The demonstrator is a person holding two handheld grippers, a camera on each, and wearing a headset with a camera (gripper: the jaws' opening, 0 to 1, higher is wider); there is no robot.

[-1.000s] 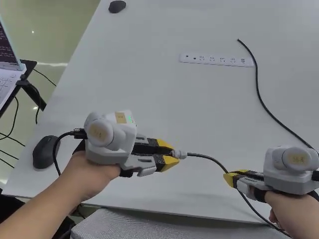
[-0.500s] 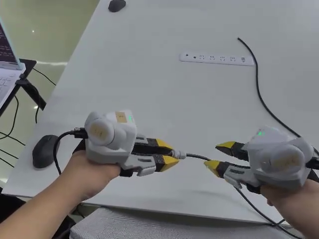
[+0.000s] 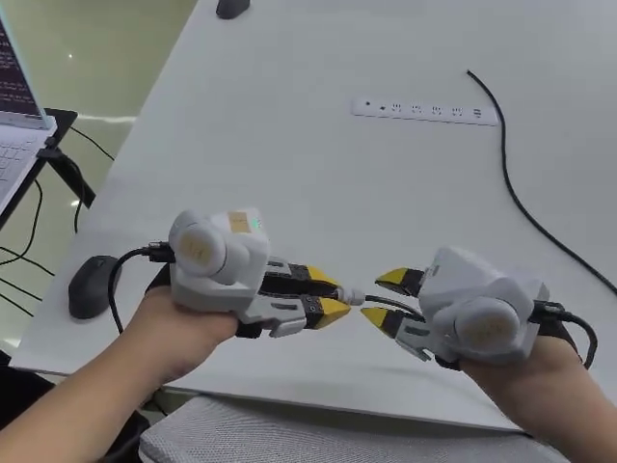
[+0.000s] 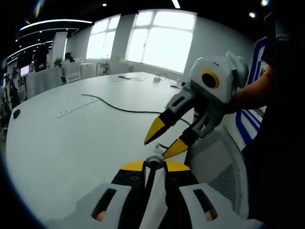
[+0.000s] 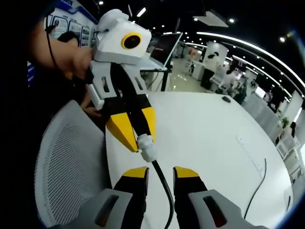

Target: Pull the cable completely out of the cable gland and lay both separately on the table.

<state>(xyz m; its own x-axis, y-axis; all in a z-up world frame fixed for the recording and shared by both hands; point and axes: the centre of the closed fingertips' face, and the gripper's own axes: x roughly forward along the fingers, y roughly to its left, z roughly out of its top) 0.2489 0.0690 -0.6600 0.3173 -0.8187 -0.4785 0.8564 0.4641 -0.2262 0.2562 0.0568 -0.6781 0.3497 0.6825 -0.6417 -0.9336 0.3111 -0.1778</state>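
Note:
My left gripper (image 3: 331, 295) is held just above the table's near edge, shut on a small pale cable gland (image 3: 353, 297) that pokes out of its yellow tips. A thin black cable (image 3: 388, 306) runs from the gland to the right. My right gripper (image 3: 384, 298) faces it with its jaws open, one on each side of the cable, just short of the gland. In the right gripper view the cable (image 5: 162, 180) passes through the gap between my open jaws, and the gland (image 5: 147, 148) sits in the left gripper's tips (image 5: 132, 132). The left gripper view has the gland (image 4: 154, 159) at its tips.
A white power strip (image 3: 424, 110) lies far back on the white table (image 3: 289, 164), with a black cord (image 3: 521, 207) trailing to the right. A mouse (image 3: 231, 8) sits at the far edge. A laptop (image 3: 14, 96) and another mouse (image 3: 92, 286) are to the left, a mesh chair (image 3: 289, 434) below.
My right gripper has let go of the cable, opened, and moved left along it until its tips nearly meet the left gripper. The left gripper has kept still.

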